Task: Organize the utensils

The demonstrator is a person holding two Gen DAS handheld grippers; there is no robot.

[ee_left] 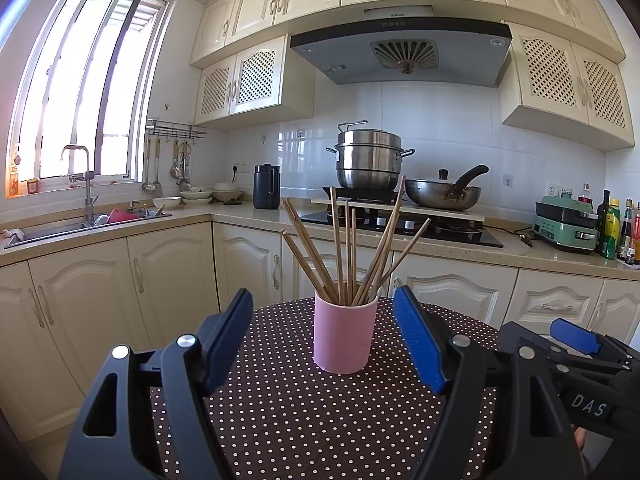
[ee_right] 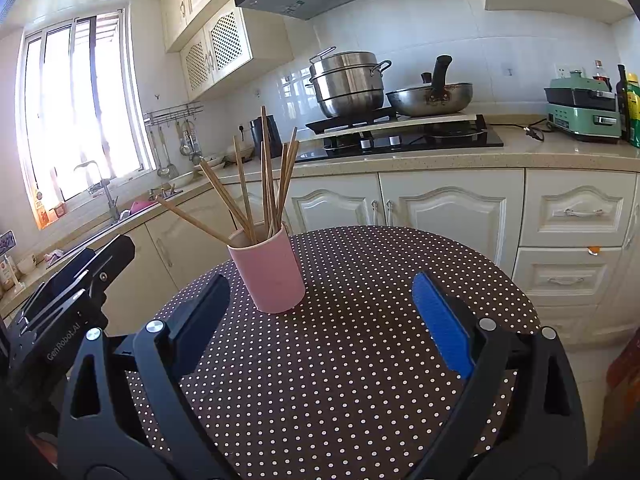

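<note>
Kitchen cabinets run along the far wall beneath a stone countertop, with the range hood mounted above the gas hob. On the hob stand a stainless steamer pot and, beside it, a wok with a black handle. A sink sits under the window at the left.

In the foreground is a round table covered with a brown polka-dot cloth. A pink cylindrical holder stands upright on the cloth. Wooden chopsticks stand inside it, fanned outward at various angles.

The left gripper is level with the holder; its jaws stand apart, one blue pad on each side of the holder, neither touching it. The right gripper has its jaws wide apart over bare cloth, with the holder just ahead and to the left, clear of both pads
</note>
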